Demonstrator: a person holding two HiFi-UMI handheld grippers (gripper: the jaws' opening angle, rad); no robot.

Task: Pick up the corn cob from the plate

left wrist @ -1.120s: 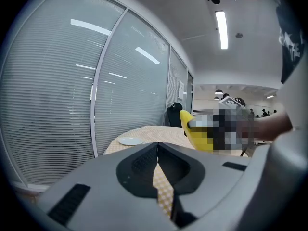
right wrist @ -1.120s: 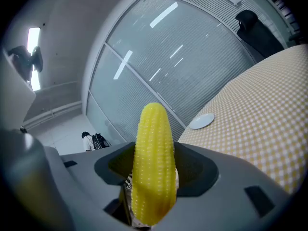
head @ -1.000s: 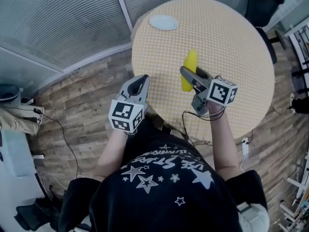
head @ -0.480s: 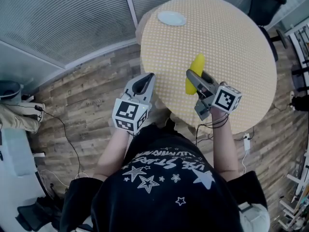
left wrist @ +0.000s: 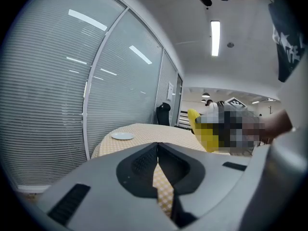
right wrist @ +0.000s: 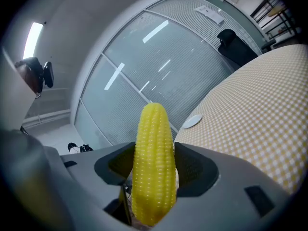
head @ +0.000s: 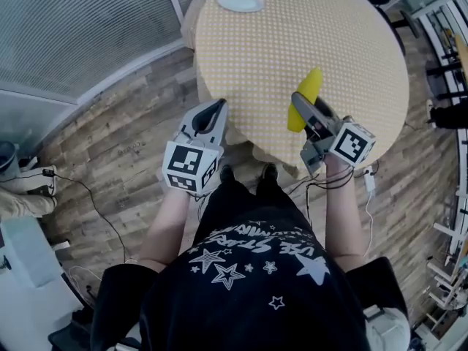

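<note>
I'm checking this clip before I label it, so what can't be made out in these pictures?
- Head view: the near end of the corn cob is hidden under the right gripper shut on it.
- Left gripper view: a mosaic patch covers that gripper and much of the cob.
- Head view: the far rim of the table is cut off by the top edge.
- Every view: the plate is too small to show marks.

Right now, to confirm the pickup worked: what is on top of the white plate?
Nothing shows on the plate; it looks bare in every view. The corn cob is clamped in the right tool, well away from it. The plate's underside is hidden.
</note>
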